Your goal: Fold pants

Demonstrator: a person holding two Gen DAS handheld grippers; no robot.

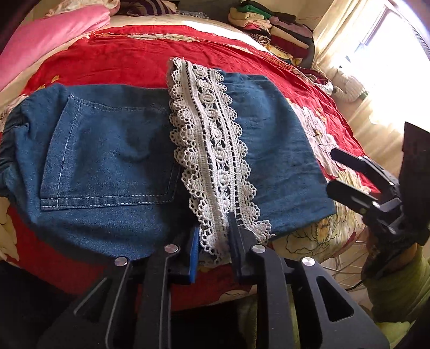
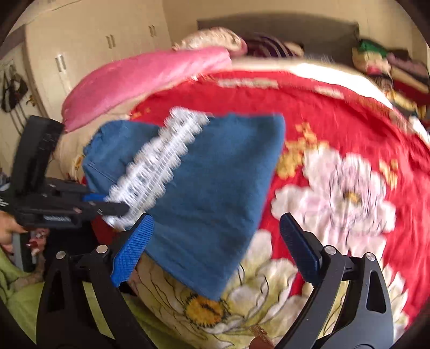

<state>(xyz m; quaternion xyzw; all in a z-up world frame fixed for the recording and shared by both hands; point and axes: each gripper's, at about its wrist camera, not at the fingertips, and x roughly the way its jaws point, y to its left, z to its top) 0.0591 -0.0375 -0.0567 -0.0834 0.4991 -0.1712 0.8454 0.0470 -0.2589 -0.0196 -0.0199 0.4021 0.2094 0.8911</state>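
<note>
Pants [image 1: 107,150], frame centre: soft limp denim, best pinched at a folded edge; left gripper [image 1: 213,241] clamps the lace [image 1: 212,150], right gripper [image 2: 215,241] gapes empty

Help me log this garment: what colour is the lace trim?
White lace trim on blue denim pants; clearest in the left wrist view.

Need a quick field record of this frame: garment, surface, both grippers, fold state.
garment: blue denim pants with a white lace trim strip, back pocket facing up
surface: red floral bedspread
left gripper: jaws nearly closed around the near end of the lace trim
right gripper: jaws wide apart, holding nothing, near the pants' right edge
fold state: pants lie folded over, hem across the middle
background: stacked folded clothes, pink pillow
</note>
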